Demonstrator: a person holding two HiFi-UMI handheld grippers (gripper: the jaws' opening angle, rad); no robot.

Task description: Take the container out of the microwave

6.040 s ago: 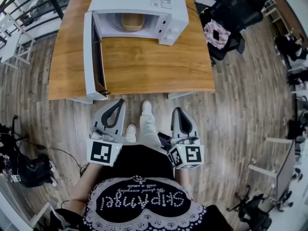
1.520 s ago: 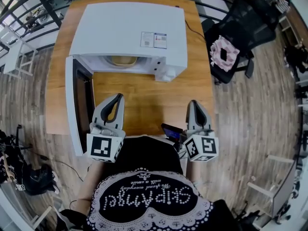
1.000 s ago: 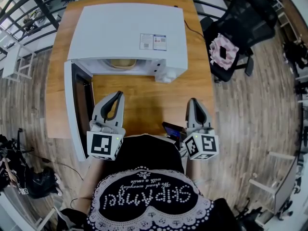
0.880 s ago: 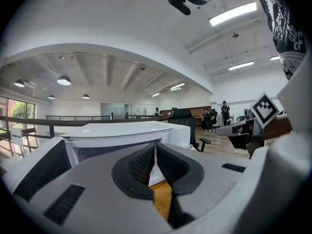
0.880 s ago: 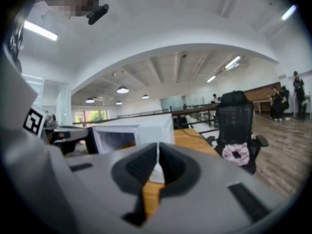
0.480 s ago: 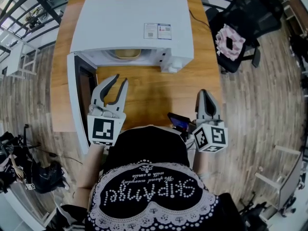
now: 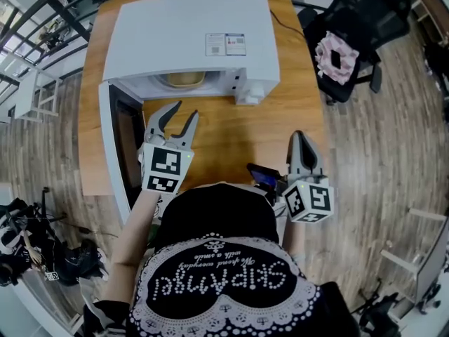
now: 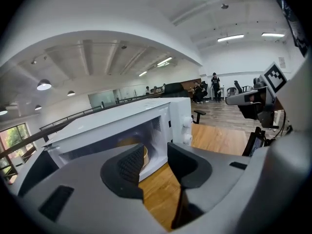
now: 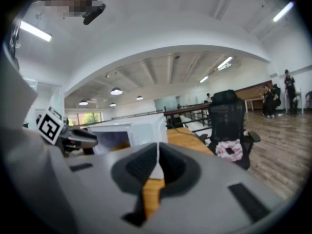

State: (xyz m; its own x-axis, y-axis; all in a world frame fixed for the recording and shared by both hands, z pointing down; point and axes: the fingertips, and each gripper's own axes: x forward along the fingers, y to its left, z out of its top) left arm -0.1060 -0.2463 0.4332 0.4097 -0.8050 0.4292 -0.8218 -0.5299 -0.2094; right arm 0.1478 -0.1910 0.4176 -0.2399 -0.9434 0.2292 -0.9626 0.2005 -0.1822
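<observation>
A white microwave stands on the wooden table with its door swung open to the left. Inside it sits a tan container, seen partly behind my left jaw in the left gripper view. My left gripper hovers over the table in front of the oven opening; its jaws have just been opening and stand wide with nothing between them. My right gripper is shut and empty, over the table's near right edge.
A black office chair with a pink item on its seat stands right of the table. Railings and white furniture lie at the left. Bags and cables rest on the floor at the lower left. People stand far off in the room.
My left gripper has opened its jaws wide and moved forward toward the microwave opening, tilting and rolling a little. The right gripper has stayed in place, shut.
</observation>
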